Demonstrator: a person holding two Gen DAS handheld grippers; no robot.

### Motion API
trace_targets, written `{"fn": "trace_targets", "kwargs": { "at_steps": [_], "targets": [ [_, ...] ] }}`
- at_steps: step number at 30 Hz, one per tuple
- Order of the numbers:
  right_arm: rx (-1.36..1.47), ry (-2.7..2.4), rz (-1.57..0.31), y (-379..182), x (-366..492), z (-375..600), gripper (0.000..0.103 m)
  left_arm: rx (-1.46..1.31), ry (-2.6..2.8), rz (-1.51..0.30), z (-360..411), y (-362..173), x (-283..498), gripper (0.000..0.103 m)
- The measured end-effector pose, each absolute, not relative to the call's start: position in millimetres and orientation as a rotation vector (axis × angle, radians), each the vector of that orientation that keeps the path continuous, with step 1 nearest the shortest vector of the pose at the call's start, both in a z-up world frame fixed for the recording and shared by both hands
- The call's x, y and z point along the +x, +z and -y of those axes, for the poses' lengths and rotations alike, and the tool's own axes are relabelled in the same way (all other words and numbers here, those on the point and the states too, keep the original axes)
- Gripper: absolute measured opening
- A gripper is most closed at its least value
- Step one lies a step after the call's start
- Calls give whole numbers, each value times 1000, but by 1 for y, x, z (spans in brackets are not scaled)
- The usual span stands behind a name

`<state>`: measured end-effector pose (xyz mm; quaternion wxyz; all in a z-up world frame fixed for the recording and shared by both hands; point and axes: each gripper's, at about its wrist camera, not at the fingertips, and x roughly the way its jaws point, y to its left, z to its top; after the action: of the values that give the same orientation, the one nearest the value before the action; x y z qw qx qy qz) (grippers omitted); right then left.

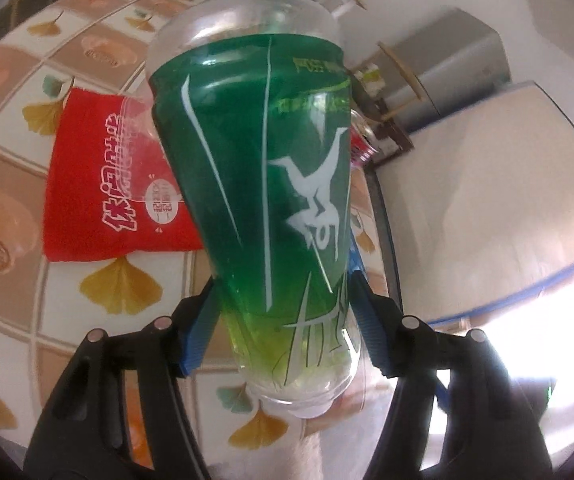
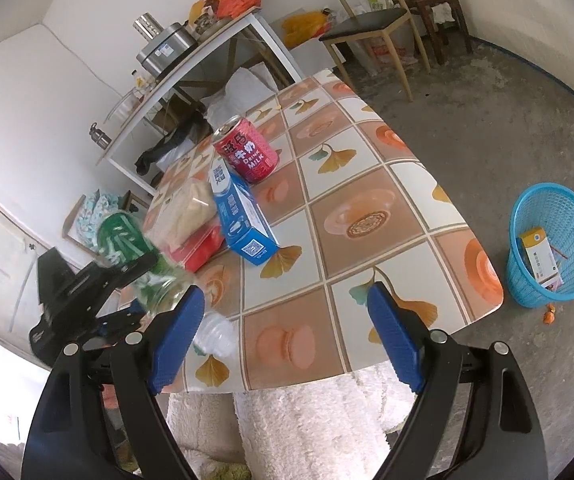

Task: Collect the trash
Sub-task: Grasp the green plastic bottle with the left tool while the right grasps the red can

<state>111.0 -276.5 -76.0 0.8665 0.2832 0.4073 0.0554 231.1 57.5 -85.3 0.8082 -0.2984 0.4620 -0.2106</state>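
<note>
Left gripper (image 1: 283,320) is clamping the green plastic cup (image 1: 263,184) near its base, tipped over the table (image 2: 367,208). Right gripper (image 2: 283,332) is hanging w/ jaws apart, nothing b/w them. Pickup step looks underway; next it's probably needing a carry across to the blue basket (image 2: 567,208) on the floor.

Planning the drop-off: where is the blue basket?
In the right wrist view, the blue basket stands on the floor at far right, beyond the table edge.
</note>
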Motion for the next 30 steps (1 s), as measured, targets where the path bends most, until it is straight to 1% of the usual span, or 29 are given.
{"fn": "trace_targets", "kwargs": {
  "at_steps": [5,10,14,18,23,30],
  "targets": [
    [589,143,-866,-75,126,270,81,-584,-514,-1027,-79,-85,219,60],
    [508,202,-834,-52,165,252,81,-506,-535,-1027,-95,-79,214,60],
    [380,227,-817,-33,220,226,81,-463,-541,-1007,-91,-75,216,60],
    [265,237,-828,-27,276,203,84,-408,-544,-984,-90,-70,218,60],
    [106,187,-838,-30,338,177,84,-392,-556,-984,-90,-70,224,60],
    [82,115,-911,-54,381,173,84,-372,-573,-1000,-92,-70,234,60]
  ]
}}
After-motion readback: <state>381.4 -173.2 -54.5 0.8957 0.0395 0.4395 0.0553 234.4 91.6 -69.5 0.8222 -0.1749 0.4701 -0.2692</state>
